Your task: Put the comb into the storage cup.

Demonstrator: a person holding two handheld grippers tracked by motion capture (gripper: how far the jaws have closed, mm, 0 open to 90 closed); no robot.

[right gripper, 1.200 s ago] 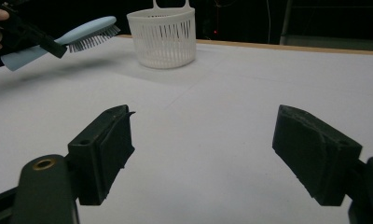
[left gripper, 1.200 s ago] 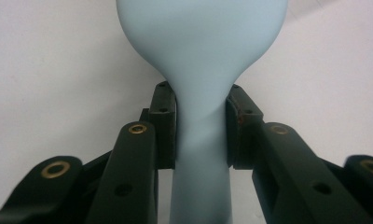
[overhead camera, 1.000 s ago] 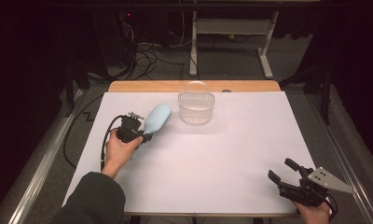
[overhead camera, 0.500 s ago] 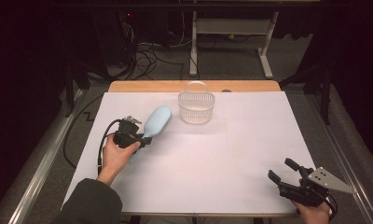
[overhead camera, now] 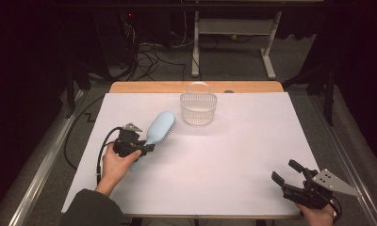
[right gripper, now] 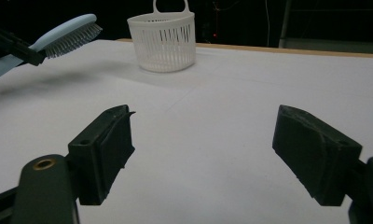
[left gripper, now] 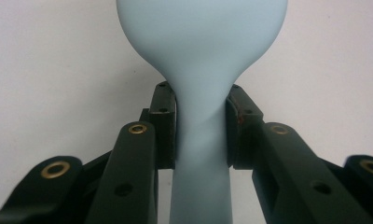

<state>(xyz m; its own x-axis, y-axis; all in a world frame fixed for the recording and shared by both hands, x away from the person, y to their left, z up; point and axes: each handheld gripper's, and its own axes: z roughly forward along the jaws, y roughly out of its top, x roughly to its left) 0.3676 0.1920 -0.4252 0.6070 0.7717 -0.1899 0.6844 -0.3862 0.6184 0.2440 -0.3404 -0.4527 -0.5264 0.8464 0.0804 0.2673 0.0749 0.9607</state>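
Left of centre in the high view: left gripper [overhead camera: 146, 147], held in the person's left hand [overhead camera: 116, 162], jaws clamped on the neck of a light blue hairbrush [overhead camera: 159, 128]. Brush head angled toward upper right of frame, raised off the white table sheet [overhead camera: 224, 155], bristles facing right and down. In the left gripper view: hairbrush [left gripper: 201, 56] rising through centre of frame, smooth back facing the camera, both black pads touching the narrow neck on either side.

Upper centre of the high view: white slotted basket [overhead camera: 198, 107] with loop handle, upright on the sheet, just right of the brush head, not touching it. In the right gripper view: basket [right gripper: 162, 39] at upper centre, brush [right gripper: 65, 32] at upper left, bristles down, clear of the surface.

Lower right of the high view: right gripper [overhead camera: 290, 174], jaws spread wide apart, nothing between them, grey three-cornered plate [overhead camera: 336, 183] on top. Well apart from brush and basket.
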